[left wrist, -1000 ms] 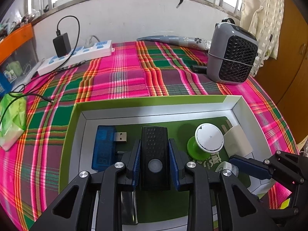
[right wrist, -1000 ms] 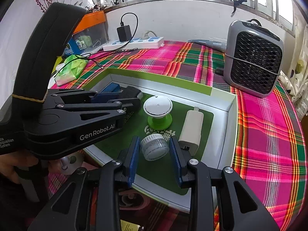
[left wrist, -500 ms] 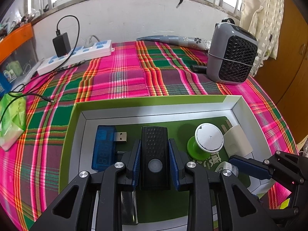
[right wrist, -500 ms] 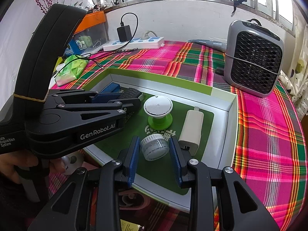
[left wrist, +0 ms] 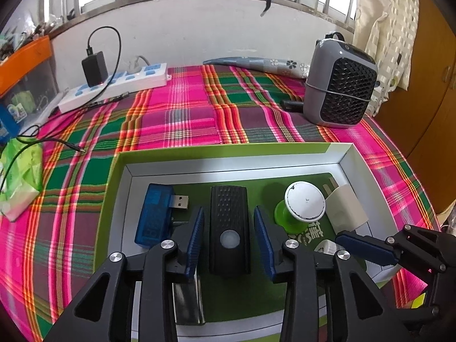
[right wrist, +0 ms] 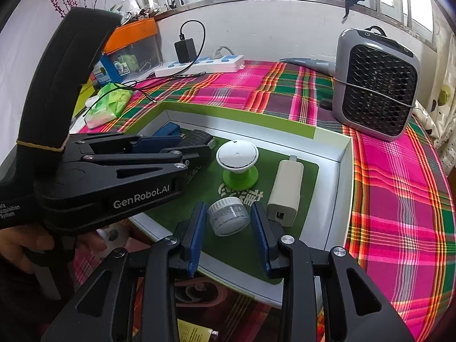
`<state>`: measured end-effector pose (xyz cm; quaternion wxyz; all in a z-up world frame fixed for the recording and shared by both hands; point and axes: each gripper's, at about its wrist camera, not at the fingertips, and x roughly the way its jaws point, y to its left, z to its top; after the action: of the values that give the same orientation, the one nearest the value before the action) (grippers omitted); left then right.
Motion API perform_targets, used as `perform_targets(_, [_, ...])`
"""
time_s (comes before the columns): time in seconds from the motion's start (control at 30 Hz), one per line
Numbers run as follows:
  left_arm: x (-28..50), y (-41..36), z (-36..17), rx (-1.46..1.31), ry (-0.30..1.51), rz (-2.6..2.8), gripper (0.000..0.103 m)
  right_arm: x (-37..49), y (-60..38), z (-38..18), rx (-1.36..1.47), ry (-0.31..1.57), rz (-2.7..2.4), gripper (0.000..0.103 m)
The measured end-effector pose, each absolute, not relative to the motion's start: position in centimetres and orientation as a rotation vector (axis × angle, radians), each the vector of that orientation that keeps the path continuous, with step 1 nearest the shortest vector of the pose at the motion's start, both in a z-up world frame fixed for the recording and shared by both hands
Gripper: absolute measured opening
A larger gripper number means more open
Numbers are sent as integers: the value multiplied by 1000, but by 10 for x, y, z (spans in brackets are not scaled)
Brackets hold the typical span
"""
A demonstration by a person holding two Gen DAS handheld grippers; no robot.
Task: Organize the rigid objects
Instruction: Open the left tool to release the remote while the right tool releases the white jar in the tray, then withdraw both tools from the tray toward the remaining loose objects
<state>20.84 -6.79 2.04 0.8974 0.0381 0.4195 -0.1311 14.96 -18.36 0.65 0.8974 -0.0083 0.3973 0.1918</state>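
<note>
A green-lined box tray [left wrist: 228, 165] lies on the plaid cloth. In it are a blue USB tester [left wrist: 155, 213], a black oblong device [left wrist: 229, 228], a white disc on a green base [left wrist: 305, 201] and a white charger [left wrist: 344, 208]. My left gripper [left wrist: 228, 213] straddles the black device. Its jaws are opening, with a gap showing on both sides. My right gripper [right wrist: 228, 208] is in the tray's near part, around a small clear jar [right wrist: 228, 218] that stands on the floor. Those jaws are opening slightly, and thin gaps show beside the jar.
A grey heater [left wrist: 342, 91] stands at the back right. A white power strip [left wrist: 114, 88] with a black adapter lies at the back left. A green packet [left wrist: 20, 176] and a loose cable are at the left. A silver flat piece [left wrist: 186, 302] lies under my left gripper.
My left gripper's jaws have spread apart and let go of the black device, which stays in place. The right gripper and the jar look nearly the same.
</note>
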Motion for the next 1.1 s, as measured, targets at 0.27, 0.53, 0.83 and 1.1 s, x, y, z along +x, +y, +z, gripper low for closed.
perform_targets(0.27, [196,-61,29,65,847,-265,37,143,-187,9,1,814,378,39])
perform_targets(0.53, [173,-54,41,57,814,-263,37,131,-190,16,8,791,366,40])
perform_targets(0.83, [142,-44,51,39,782,-255,37,110,-191,25,15,760,347,40])
perform_targets(1.1, [116,-35,57,26,758,-249,37,91,-189,27,13,747,348,40])
